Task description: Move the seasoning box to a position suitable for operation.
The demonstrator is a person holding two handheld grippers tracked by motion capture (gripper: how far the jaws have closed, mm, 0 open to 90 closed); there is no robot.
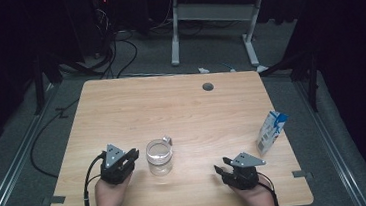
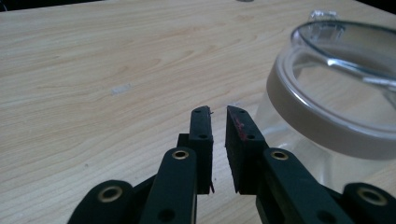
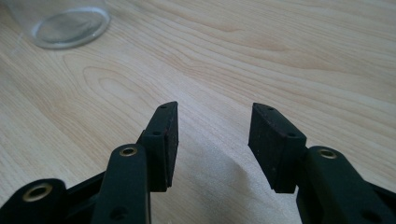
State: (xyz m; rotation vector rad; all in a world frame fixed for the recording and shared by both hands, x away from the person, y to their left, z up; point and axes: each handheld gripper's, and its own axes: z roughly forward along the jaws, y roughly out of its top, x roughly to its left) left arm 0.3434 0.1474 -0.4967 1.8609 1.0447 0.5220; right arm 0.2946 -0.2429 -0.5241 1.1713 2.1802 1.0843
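My left gripper [image 1: 131, 156] sits low over the pale wooden desk [image 1: 181, 103], near its front edge, with my hand behind it. Its two black fingers [image 2: 201, 140] stand close together with only a narrow slit between them, and nothing lies in that slit, so they grasp nothing. They point across the desk, toward the far side and slightly to my right.

Just beside them, on their right, stands the clear glass jar with a hinged lid [image 1: 160, 156]. It rests upright on its base near the front middle of the desk, so its long axis runs straight up and its wide round mouth faces the ceiling. In the left gripper view the jar [image 2: 336, 98] rises close beside my right-hand finger, its thick rim above the fingertips; whether finger and glass touch I cannot tell. The small clear lid piece hangs off the rim on the far side, away from me. In the right gripper view the jar's base [image 3: 65, 25] shows at the far upper left.

My right gripper [image 1: 219, 169] lies well apart from the jar, close to the front edge, angled toward the jar. Its fingers [image 3: 162, 144] are spread wide and released, bare wood between them.

Farther right, near the desk's right edge, a white and blue carton [image 1: 271, 131] stands upright.
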